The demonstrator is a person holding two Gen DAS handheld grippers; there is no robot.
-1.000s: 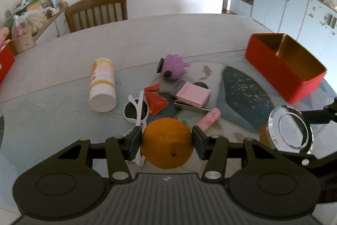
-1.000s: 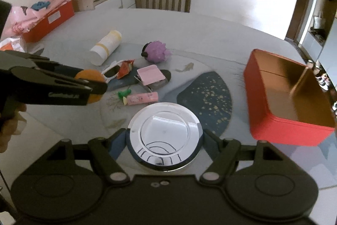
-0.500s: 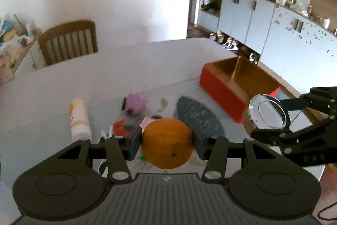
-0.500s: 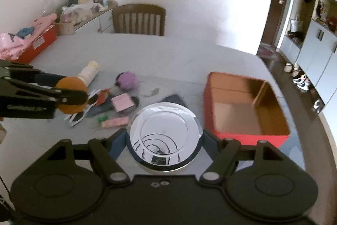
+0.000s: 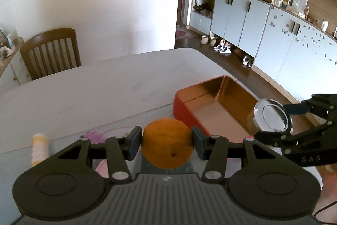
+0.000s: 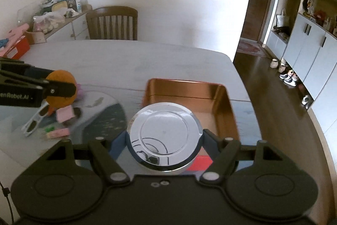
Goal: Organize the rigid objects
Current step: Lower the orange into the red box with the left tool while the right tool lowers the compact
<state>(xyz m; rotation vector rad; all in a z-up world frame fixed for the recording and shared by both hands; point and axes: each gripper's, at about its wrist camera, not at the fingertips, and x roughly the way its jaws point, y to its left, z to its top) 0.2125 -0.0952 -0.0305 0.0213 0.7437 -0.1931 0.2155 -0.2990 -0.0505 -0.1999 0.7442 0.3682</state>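
The right gripper (image 6: 165,136), clamped on the round chrome tin (image 6: 165,134), hangs over the near end of the red box (image 6: 229,102), whose long axis runs toward the table's far edge (image 6: 126,43). The left gripper (image 5: 167,141), clamped on the orange (image 5: 167,142), is farther off, the box ahead to its right.

Grey table (image 6: 130,60): red tin (image 6: 229,111), sunglasses (image 6: 33,121), pink box (image 6: 64,115), bottle (image 5: 39,148).

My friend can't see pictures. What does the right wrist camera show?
The right claw grips a shiny round silver lid above an open red metal box on a grey table; at left, the left claw holds a round orange fruit.
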